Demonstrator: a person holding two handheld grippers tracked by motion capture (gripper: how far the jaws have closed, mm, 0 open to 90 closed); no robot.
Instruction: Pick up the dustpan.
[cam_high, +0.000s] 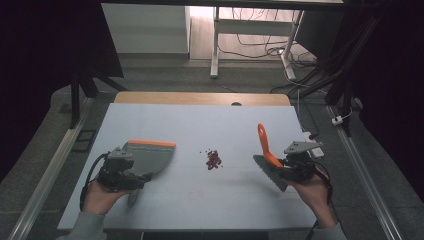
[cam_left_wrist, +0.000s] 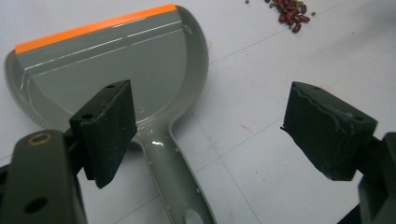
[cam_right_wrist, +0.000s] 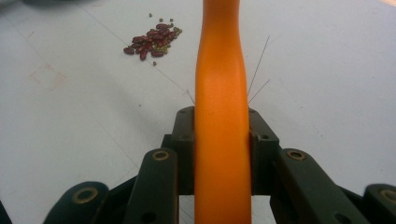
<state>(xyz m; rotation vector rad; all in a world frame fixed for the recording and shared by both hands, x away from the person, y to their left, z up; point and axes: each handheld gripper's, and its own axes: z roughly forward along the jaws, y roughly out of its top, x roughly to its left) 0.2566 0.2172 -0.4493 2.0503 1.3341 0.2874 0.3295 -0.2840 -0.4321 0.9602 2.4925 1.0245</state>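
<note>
In the middle of the table, on its pale blue-white top, lies a small heap of dark red beans, with a few greenish grains mixed in and some single ones scattered at its far edge. They touch nothing else.

To the left of the beans lies a grey dustpan with an orange strip along its far lip. It lies flat on the table, its mouth is turned away from me and its handle points back toward me. My left gripper is over this handle. In the left gripper view its two black jaws stand wide apart, and the handle passes between them, nearer to one jaw; I see no contact of either jaw with it. The beans are in the upper corner of that view, well apart from the pan.

To the right of the beans, my right gripper holds a small brush by its orange handle. In the right gripper view the jaws are pressed against both sides of this handle, which runs straight up the middle. In the high view the handle rises up and away from me, and the grey head of the brush hangs low, near the table. I cannot tell whether the head touches the surface. The brush is near the beans but apart from them.
</note>
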